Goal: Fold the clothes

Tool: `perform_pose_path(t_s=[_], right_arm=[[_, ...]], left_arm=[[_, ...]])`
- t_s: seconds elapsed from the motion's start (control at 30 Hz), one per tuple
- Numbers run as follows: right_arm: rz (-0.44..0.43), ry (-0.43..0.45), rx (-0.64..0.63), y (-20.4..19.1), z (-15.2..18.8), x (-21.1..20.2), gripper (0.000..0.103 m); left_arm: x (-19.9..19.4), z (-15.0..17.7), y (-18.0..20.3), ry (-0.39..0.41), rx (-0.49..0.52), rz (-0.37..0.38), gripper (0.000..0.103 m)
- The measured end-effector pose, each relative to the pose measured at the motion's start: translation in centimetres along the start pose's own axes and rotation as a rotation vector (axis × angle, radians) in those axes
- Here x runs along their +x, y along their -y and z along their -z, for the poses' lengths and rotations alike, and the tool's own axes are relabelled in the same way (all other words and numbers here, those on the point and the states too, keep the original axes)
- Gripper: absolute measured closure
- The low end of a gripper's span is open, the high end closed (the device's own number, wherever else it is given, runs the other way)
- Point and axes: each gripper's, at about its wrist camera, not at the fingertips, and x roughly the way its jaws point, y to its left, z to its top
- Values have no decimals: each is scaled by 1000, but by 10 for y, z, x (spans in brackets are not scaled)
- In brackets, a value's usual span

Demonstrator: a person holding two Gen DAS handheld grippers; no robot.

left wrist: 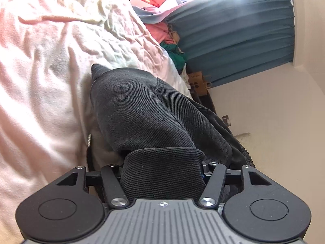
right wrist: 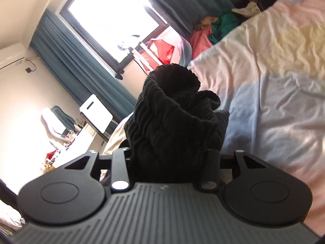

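Both the left gripper (left wrist: 162,174) and right gripper (right wrist: 169,158) have grey ribbed bodies, black round-lobed side plates, black linkage bars with silver screws, and a small crosshair mark.

- I carry two claws: left (left wrist: 162,174) and right (right wrist: 168,162).
- One dark garment (left wrist: 146,109) that I can count.
- One bed (right wrist: 274,93).
- One window (right wrist: 113,18).
- Two curtains: left (right wrist: 81,65), right (right wrist: 182,4).
- One air conditioner (right wrist: 11,55).
- One clothes heap (right wrist: 213,32), its pieces uncountable.
- One box (left wrist: 198,82).
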Motion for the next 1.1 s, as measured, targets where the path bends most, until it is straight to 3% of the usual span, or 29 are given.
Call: perform_pose_path(t_s=[0.23,0.47,0.57,0.73,0.83,1.1], right_arm=[[-23,138,21,13,-65,-18,57],[10,321,82,77,-147,-20,57],[31,398,153,125,-159,-21,57],[128,497,339,217,-142,-6,57],[250,490,398,254,-127,8,57],[359,312,339,272,-94,24,56]], left_arm=[[51,-35,79,52,100,20,44],[196,-78,159,100,206,44,44],[273,-90,173,75,265,48,43],[386,-77,174,-48,380,-26,43],[437,-67,151,-132,393,-90,43],[448,-58,81,-198,480,-41,38]])
